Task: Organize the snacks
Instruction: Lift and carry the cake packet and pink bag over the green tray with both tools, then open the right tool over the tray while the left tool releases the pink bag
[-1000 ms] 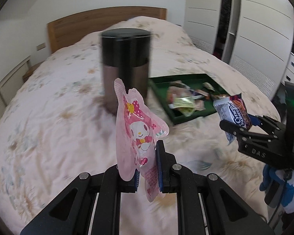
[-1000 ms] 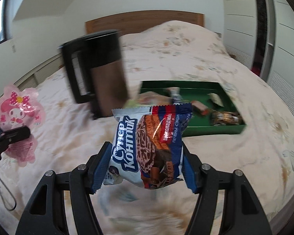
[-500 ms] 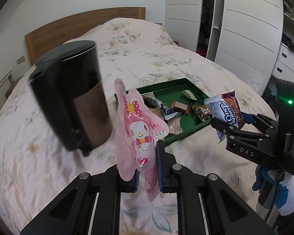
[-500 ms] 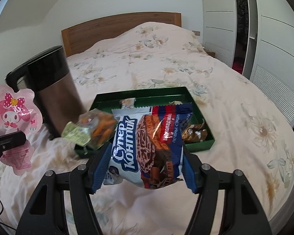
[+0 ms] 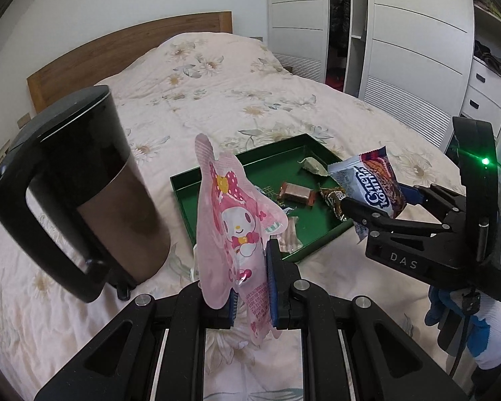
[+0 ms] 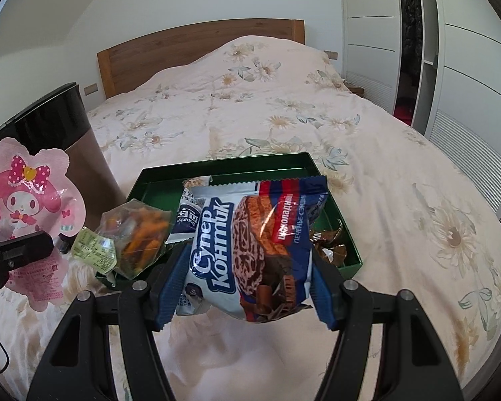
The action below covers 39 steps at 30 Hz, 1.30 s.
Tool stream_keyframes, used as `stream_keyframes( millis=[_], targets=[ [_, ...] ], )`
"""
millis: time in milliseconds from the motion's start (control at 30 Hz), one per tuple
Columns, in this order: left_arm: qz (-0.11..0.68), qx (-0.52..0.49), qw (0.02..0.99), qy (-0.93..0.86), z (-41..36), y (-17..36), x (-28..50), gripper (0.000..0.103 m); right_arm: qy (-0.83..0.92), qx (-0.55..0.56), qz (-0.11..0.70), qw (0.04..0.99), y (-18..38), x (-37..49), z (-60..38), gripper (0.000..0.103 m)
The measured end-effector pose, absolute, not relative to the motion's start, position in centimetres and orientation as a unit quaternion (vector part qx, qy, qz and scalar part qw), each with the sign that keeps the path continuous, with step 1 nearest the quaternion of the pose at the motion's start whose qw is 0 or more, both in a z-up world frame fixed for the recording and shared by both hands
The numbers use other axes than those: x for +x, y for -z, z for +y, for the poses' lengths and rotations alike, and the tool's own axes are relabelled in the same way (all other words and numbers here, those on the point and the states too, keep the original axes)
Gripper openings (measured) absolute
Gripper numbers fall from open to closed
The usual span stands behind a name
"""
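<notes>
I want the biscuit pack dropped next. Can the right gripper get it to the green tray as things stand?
Probably yes. The right gripper holds the biscuit pack just short of the green tray, with nothing between them. The kettle and the left gripper with its pink pouch sit off to the left.

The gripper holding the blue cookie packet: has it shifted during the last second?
Yes. In the left wrist view the right gripper, shut on the cookie packet, now overlaps the green tray's right edge; a second ago it was clear of the tray.

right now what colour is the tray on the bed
Dark green tray, clearest in the right wrist view.
</notes>
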<state>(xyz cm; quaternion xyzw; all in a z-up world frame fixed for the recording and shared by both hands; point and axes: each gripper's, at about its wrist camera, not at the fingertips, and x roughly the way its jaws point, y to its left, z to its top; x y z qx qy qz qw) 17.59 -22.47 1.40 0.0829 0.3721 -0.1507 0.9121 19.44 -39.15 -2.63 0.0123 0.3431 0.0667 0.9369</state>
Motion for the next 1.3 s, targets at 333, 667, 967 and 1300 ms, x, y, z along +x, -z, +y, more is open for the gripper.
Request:
stream_keyframes(
  millis=[333, 667, 967, 1300],
  targets=[
    [0.374, 0.087, 0.910, 0.155, -22.8, -1.3, 17.8, 0.012, -0.068, 0.013, 0.343, 0.937, 2.9, 20.0, -39.2, 0.072],
    [0.379, 0.091, 0.908, 0.157, -23.6, -0.9, 18.8, 0.012, -0.068, 0.012, 0.343, 0.937, 2.9, 20.0, -39.2, 0.072],
    [0.385, 0.091, 0.906, 0.153, -24.4, 0.2, 20.1, 0.012, -0.065, 0.007, 0.343, 0.937, 3.3, 21.7, -39.5, 0.072],
    [0.394, 0.095, 0.905, 0.128, -26.6, 2.5, 24.9, 0.012, -0.049, -0.025, 0.358, 0.932, 5.1, 25.7, -39.2, 0.072]
  ],
)
